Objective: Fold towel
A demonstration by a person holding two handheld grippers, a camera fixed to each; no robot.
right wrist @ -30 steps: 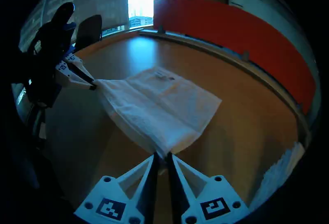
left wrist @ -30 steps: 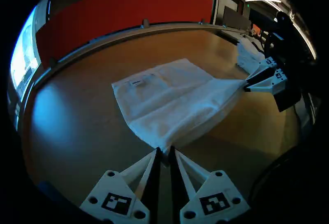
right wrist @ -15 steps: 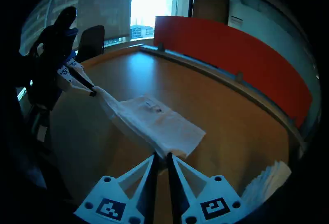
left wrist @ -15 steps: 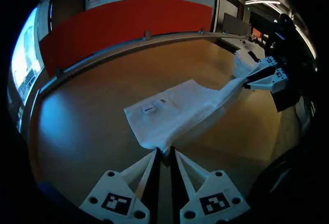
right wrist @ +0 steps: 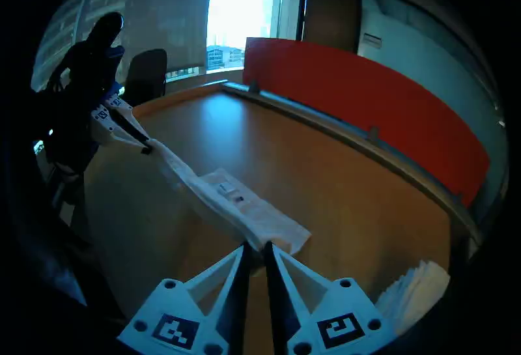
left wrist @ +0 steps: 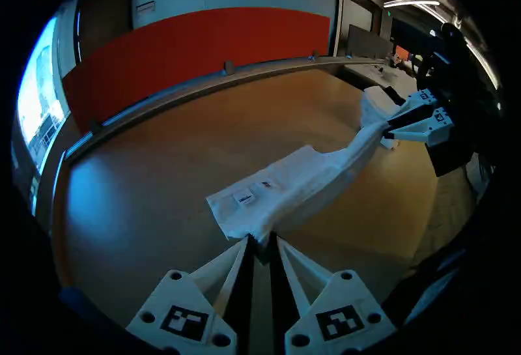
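The wooden surface point(left wrist: 150, 179) spreads wide around the towel. Its far edge runs under a long red partition point(left wrist: 195, 42), and there is open room toward that edge and on the window point(right wrist: 241, 3) side. The towel point(left wrist: 306, 179) is strung as a long narrow band between both tools, its middle sagging onto the surface. The left tool point(left wrist: 260, 245) is pressed together on one corner. The right tool point(left wrist: 389, 135) pinches the opposite end, just in front of a white pile point(left wrist: 376, 99). The right gripper view takes in a chair point(right wrist: 144, 62) at the surface's edge, and the left gripper view takes in ceiling lights point(left wrist: 407, 0). A small label point(left wrist: 245, 197) faces up on the towel.
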